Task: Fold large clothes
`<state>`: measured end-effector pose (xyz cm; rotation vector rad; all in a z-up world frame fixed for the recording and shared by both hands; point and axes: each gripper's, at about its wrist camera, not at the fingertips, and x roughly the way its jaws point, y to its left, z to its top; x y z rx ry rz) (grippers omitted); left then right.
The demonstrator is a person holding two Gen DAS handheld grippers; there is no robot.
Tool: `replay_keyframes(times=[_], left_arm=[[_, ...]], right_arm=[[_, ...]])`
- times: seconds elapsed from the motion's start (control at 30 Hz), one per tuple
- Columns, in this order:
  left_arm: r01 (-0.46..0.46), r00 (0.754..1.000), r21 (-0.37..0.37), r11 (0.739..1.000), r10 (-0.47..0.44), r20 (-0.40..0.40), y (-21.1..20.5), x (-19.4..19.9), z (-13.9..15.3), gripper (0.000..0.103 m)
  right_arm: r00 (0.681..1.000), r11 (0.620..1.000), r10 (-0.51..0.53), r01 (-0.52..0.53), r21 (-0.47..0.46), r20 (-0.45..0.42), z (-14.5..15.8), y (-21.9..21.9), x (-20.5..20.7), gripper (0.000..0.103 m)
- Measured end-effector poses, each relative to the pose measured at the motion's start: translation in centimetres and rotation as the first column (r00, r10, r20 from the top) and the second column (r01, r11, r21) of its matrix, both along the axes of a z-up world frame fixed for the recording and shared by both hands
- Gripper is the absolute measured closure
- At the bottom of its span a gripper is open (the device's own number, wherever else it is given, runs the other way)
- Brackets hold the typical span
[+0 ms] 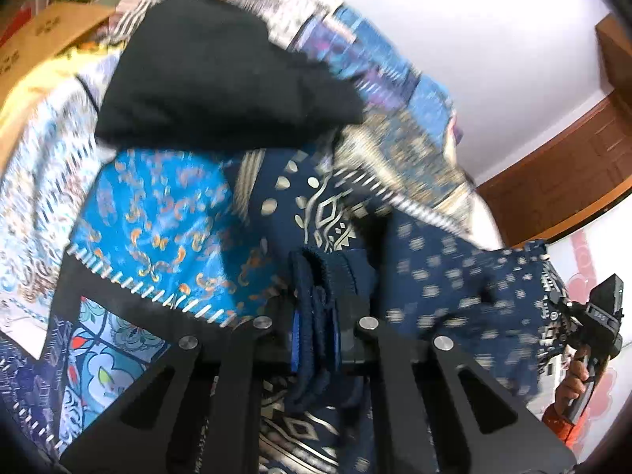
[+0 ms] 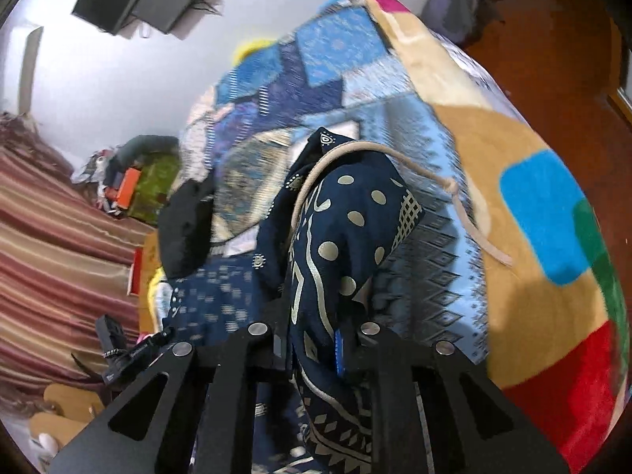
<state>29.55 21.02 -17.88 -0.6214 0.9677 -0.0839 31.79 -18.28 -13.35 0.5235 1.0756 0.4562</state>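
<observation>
Left wrist view: the left gripper is pinching a bunched, ribbed edge of the navy patterned garment, which hangs stretched to the right toward the right gripper. A black cloth lies farther off on the patchwork bedspread. The pinch holds several thick layers; I judge some could slip out if the cloth is pulled tight.

Right wrist view: the right gripper is clamped on another bunch of the garment, lifted above the bed. A loose beige drawstring loops over it and trails to the right. It could snag or get folded inside. The blur suggests fast movement, so the edges may land uneven.
</observation>
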Motion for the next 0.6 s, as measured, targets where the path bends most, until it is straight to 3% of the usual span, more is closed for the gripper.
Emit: replay_keyframes(times=[0.37,0.6], left_arm=[[-0.007,0.980,0.065,0.998,-0.006,0.198,-0.3,-2.9,11.0,0.094],[-0.043,0.951,0.110,0.993,0.007,0.309,0.9,-2.6,15.9,0.094]], right_arm=[[0.969,0.994,0.111,-0.103,-0.044,0.219,9.1,5.3,-1.6,0.092],[0.943,0.994,0.110,-0.098,-0.057,0.313,12.4,6.6,0.3,0.092]])
